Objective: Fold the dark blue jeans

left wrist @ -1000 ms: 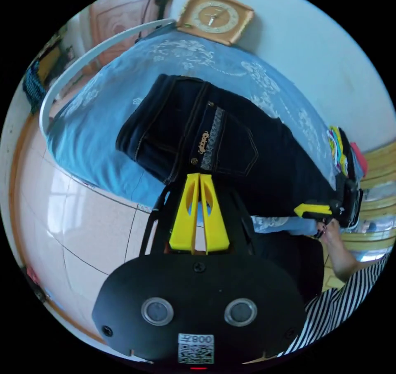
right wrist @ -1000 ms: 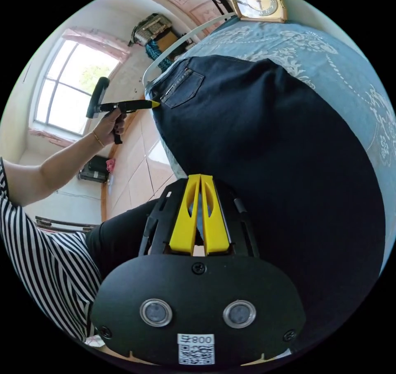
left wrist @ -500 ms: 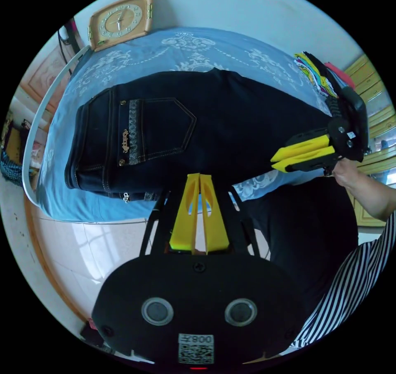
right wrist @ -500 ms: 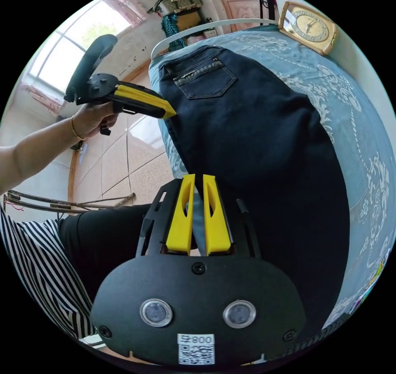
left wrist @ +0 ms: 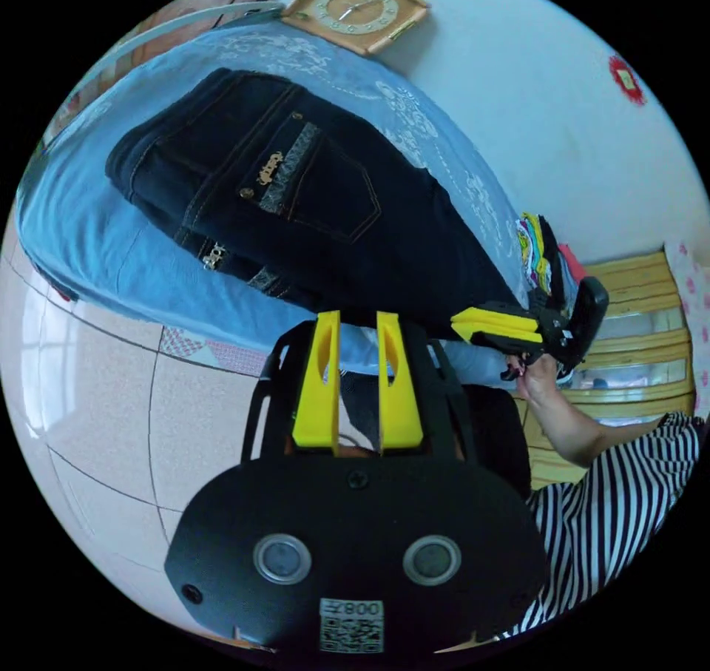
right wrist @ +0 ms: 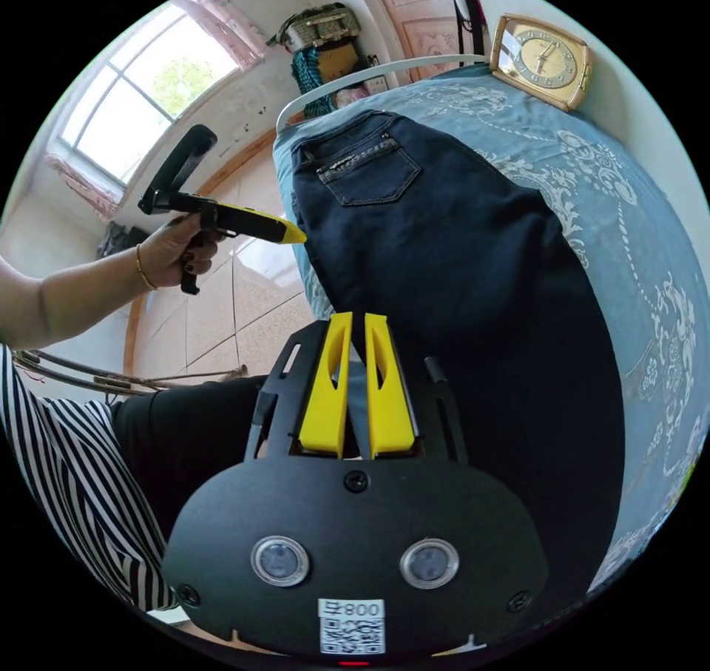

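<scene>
Jeans: dark blue jeans (left wrist: pixel 296 205) lie flat on the bed (left wrist: pixel 96 249) over a blue patterned cover, folded lengthwise leg on leg, back pocket up. Waistband end toward the white bed rail (right wrist: pixel 355 79), legs running toward the stack of coloured clothes (left wrist: pixel 540 257).

Near edge: the long edge of the jeans runs along the bed side nearest the person and looks even.

Left tongs (left wrist: pixel 358 323): jaws apart with a clear gap, nothing between them, tips just off the near edge of the jeans. In the right gripper view the same tool (right wrist: pixel 285 233) points at the hip area, tip just beside the denim, apart from it as far as I can tell.

Right tongs (right wrist: pixel 353 322): narrow gap, empty, at the leg portion's near edge. Seen from the left gripper view (left wrist: pixel 462 325), it sits at the leg end.

Change: half a second ago the left jaws were pressed together; now they stand parted. Right jaws parted then and now.

Meaning: my reading is that both tools have let go after the lengthwise fold and are between grasps. The cross fold, hem end toward waistband, remains.

Surroundings: clock (right wrist: pixel 543 49) against the wall, tiled floor (left wrist: pixel 111 405), window (right wrist: pixel 126 101), the person's striped sleeve (left wrist: pixel 614 501).
</scene>
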Demonstrator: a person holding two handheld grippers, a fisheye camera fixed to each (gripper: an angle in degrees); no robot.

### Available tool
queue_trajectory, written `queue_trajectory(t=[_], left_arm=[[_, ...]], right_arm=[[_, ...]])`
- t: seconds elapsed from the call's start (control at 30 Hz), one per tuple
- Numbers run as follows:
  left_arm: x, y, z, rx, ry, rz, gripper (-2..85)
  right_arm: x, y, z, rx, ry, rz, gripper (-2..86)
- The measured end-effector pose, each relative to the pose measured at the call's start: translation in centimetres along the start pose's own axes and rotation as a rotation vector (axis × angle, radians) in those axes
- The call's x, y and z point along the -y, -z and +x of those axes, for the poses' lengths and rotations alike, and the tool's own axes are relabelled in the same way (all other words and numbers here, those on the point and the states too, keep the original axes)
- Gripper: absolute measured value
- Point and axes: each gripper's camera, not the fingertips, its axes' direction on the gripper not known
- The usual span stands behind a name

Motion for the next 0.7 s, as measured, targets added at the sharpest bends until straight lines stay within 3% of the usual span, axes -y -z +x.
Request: queue_trajectory(t=[0.27, 0.47, 0.57, 0.7], left_arm=[[-2.1, 2.4, -7.4, -0.233, 0.236, 0.071, 3.0], [-4.4, 5.7, -9.3, -0.292, 0.209, 0.170, 0.7], [-4.9, 5.7, -10.5, -0.242, 0.215, 0.136, 0.4], [-6.0, 6.8, -11.4, -0.288, 0.220, 0.189, 0.2]], right_arm=[[1.4, -1.3, -2.5, -0.031, 0.052, -0.059, 1.3], [1.1, 0.3, -4.3, 0.026, 0.099, -0.017, 0.4], [0.8, -0.8, -4.3, 0.030, 0.080, -0.053, 0.7], [0.1, 0.5, -4.7, -0.004, 0.089, 0.035, 2.9]])
